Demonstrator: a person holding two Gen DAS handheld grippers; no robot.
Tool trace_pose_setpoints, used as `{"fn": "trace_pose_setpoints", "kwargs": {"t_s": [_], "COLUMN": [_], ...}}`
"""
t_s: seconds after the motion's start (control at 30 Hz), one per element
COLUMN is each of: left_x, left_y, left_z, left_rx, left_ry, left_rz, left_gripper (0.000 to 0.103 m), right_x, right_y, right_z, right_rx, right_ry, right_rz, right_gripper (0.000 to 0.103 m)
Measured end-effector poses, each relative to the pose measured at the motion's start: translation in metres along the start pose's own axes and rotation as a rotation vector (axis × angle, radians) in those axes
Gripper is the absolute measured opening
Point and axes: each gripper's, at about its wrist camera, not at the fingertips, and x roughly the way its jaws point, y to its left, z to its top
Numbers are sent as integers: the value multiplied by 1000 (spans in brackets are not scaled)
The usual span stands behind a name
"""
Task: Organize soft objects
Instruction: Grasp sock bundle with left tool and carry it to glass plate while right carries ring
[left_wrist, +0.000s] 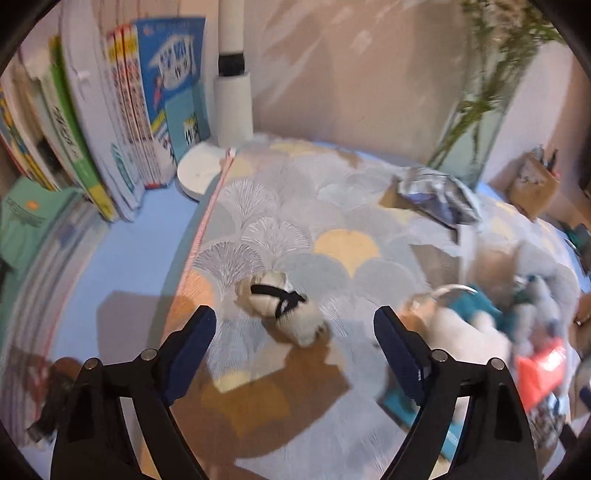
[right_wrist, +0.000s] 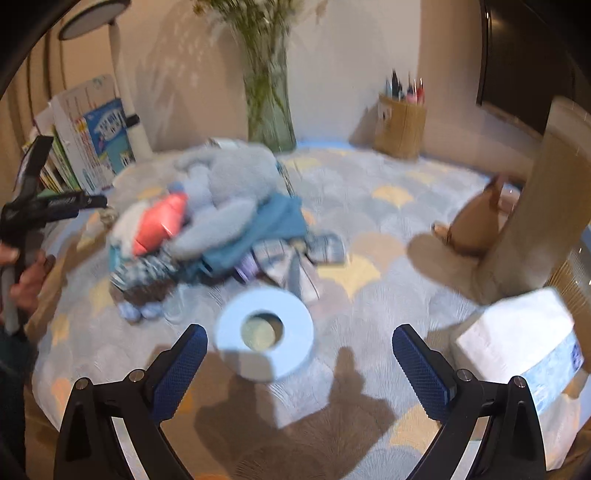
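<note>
My left gripper (left_wrist: 295, 325) is open and empty above a small white plush with a black ribbon (left_wrist: 282, 308) that lies on the patterned cloth. A heap of soft things (left_wrist: 509, 321) lies to its right; in the right wrist view the heap (right_wrist: 221, 218) holds a grey plush, teal cloth and a pink item. My right gripper (right_wrist: 299, 347) is open and empty just above a roll of toilet paper (right_wrist: 264, 334) standing on end. The left gripper (right_wrist: 48, 206) shows at the left edge of the right wrist view.
Books (left_wrist: 110, 122) stand at the left by a white lamp base (left_wrist: 201, 171). A glass vase (right_wrist: 269, 107) and pen holder (right_wrist: 400, 125) stand at the back. A tissue pack (right_wrist: 524, 343), a brown bag (right_wrist: 476, 225) and a crumpled wrapper (left_wrist: 436, 195) are on the cloth.
</note>
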Motion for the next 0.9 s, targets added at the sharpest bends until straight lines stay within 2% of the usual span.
{"fn": "trace_pose_setpoints", "kwargs": {"t_s": [0.03,0.07,0.1,0.17,0.2,0.23,0.27,0.3,0.33,0.37,0.4,0.5,0.57,0.67,0.77,0.9], "left_x": [6,13,19,22,22,22,22,20,18,12,7,-20,-42,-76,-94,-117], "left_y": [1,3,4,3,1,-1,-3,-4,-4,-5,-6,-15,-26,-49,-74,-93], "left_z": [0,0,-1,-3,-3,-4,-4,-5,-5,-7,-8,-13,-18,-20,-16,-19], "left_rx": [-7,-17,-24,-22,-11,4,16,18,19,21,24,35,60,101,159,169], "left_ry": [11,33,50,42,30,23,21,16,10,0,-7,-49,-79,-124,-147,-174], "left_rz": [0,-5,-14,-15,-6,4,13,12,2,-9,-18,-86,-119,-181,-192,-231], "left_gripper": [74,63,59,58,48,41,41,37,36,36,35,34,21,21,21,21], "right_x": [6,10,14,22,28,30,32,35,39,40,40,33,23,1,-23,-46], "right_y": [-1,0,2,11,17,21,25,28,29,30,30,33,31,24,15,0], "right_z": [-2,-2,-1,2,3,2,2,1,0,-1,-2,-3,-2,7,15,17], "right_rx": [8,8,2,-28,-51,-68,-83,-95,-103,-102,-97,-113,-104,-65,-42,-15], "right_ry": [21,31,37,49,61,65,65,69,78,83,83,58,33,-18,-79,-128], "right_rz": [0,6,14,9,1,-4,-19,-46,-46,-29,-1,-36,-25,2,4,-6], "right_gripper": [101,101,101,101,100,96,87,85,79,67,66,66,66,66,66,66]}}
